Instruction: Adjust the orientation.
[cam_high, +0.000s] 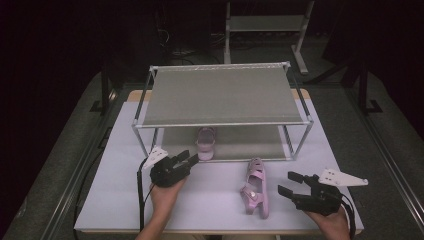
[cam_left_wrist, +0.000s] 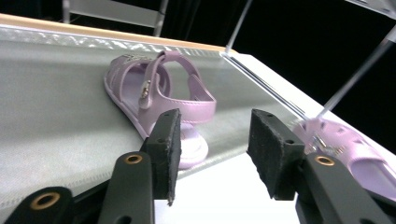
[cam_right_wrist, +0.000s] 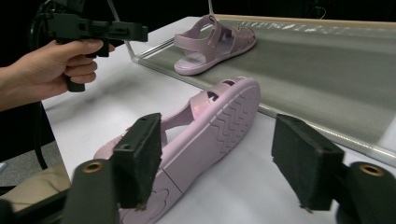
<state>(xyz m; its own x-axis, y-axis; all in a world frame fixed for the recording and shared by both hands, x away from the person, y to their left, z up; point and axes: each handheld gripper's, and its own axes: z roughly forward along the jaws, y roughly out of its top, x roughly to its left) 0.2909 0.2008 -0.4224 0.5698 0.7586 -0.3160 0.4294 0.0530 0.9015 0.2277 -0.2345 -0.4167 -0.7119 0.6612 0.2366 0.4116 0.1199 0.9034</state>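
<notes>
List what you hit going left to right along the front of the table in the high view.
Left gripper → pink sandal on the rack's lower shelf → pink sandal lying on its side on the table → right gripper.

I read this as a lab or recording studio: black surroundings beyond the lit white counter (cam_high: 125, 200), a bare metal-framed rack (cam_high: 220, 95) on it, loose cables (cam_high: 172, 47) on the floor behind, and another metal stand (cam_high: 265, 22) further back.

Pink sandal (cam_high: 205, 142) upright on lower shelf, second sandal (cam_high: 255, 186) tipped sideways — on table
</notes>
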